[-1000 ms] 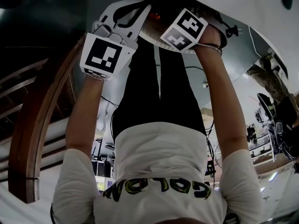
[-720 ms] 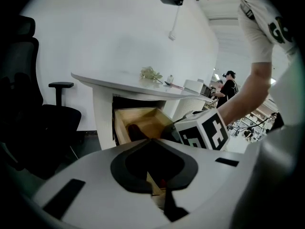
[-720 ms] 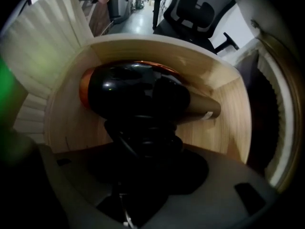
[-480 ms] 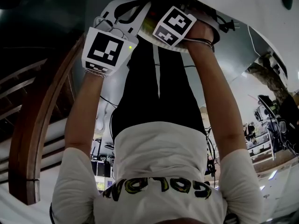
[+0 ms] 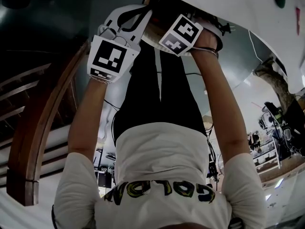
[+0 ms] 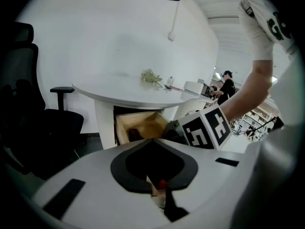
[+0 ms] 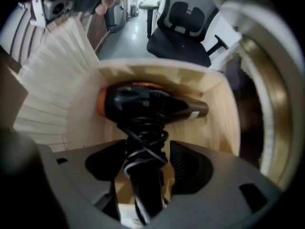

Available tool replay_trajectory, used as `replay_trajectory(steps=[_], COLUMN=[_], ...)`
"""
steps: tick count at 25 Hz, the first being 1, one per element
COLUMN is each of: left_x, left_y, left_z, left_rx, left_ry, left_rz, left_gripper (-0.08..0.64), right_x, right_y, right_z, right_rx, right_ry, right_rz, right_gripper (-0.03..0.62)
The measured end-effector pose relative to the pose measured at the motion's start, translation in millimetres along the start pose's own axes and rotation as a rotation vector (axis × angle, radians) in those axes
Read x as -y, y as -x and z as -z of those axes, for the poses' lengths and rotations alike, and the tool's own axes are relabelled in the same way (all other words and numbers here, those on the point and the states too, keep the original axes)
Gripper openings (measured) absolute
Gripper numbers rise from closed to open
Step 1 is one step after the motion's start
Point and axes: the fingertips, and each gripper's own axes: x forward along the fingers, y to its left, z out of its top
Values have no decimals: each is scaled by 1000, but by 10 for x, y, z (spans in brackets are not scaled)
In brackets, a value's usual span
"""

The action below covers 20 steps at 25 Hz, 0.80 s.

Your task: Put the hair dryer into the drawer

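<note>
Head view: dim, left side underexposed, glare on the white table (image 5: 238, 8) upper right. Both gripper views: black vignette, heavy edge distortion. Drawer (image 7: 224, 113) warmly lit; hair dryer (image 7: 147, 104) sharp at the body, blurred at the near handle

Our left tool (image 6: 161, 202), its jaws closed to a slit with nothing between them, faces a white round tabletop (image 6: 119, 93). Beneath it a wooden drawer (image 6: 143, 124) stands open. A marker cube (image 6: 207, 130) at the end of our bare forearm (image 6: 252, 85) hangs just beside the drawer's mouth. A black office chair (image 6: 28, 128) stands at left, and green sprigs (image 6: 151, 76) lie on the tabletop.
</note>
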Motion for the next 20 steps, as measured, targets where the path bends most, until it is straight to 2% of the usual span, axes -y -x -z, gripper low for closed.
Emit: replay_trajectory(steps=[3,6,9,13,20], left_x=[37,269,507,664,1007], left_y=[281,479,632,877,1380], left_z=[350,747,980,717,-63], left_rx=[7,42,90,153,285], left_ry=[15,37,52,66,74], left_rz=[-12,-28,-48,-67,-95], left_gripper=[12,12,12,12,12], right_x=[-418,-919,-1291,-1226,-778], right_y=[29,26,88,563,1800], right_z=[-157,-101,-11,-15,-65], right_rx=[28,59,130,260,595], right_ry=[-15,-31,-48,-167,-406], right_rz=[-29,-57,-64,-70,1], right_gripper=[298,290,241,206,132])
